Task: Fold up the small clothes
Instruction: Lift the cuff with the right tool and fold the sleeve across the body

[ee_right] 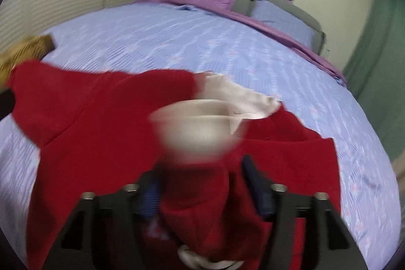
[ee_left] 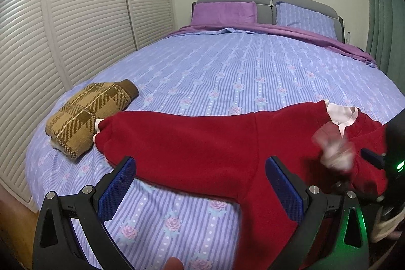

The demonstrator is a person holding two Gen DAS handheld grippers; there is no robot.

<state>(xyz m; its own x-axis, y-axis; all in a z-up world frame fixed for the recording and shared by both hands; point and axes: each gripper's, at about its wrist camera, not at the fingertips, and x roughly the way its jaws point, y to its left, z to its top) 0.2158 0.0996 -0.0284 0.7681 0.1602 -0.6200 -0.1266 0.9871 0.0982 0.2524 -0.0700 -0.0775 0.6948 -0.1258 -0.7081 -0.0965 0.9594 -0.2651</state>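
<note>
A red fleece top (ee_left: 202,143) with a pale pink collar (ee_left: 341,115) lies spread on the bed, one sleeve stretched to the left. My left gripper (ee_left: 200,184) is open, its blue pads on either side of the top's lower edge, holding nothing. My right gripper (ee_right: 202,184) shows in a blurred view with its jaws partly apart; a red sleeve with a pale pink cuff (ee_right: 195,128) lies bunched between them. I cannot tell whether they pinch the sleeve. The right gripper also shows in the left wrist view (ee_left: 374,158).
A folded brown plaid knit (ee_left: 88,113) lies at the bed's left edge, touching the red sleeve's end. The blue floral bedspread (ee_left: 227,72) stretches to purple and blue pillows (ee_left: 225,12) at a grey headboard. Louvred wardrobe doors (ee_left: 76,17) stand left; a green curtain (ee_left: 379,4) hangs right.
</note>
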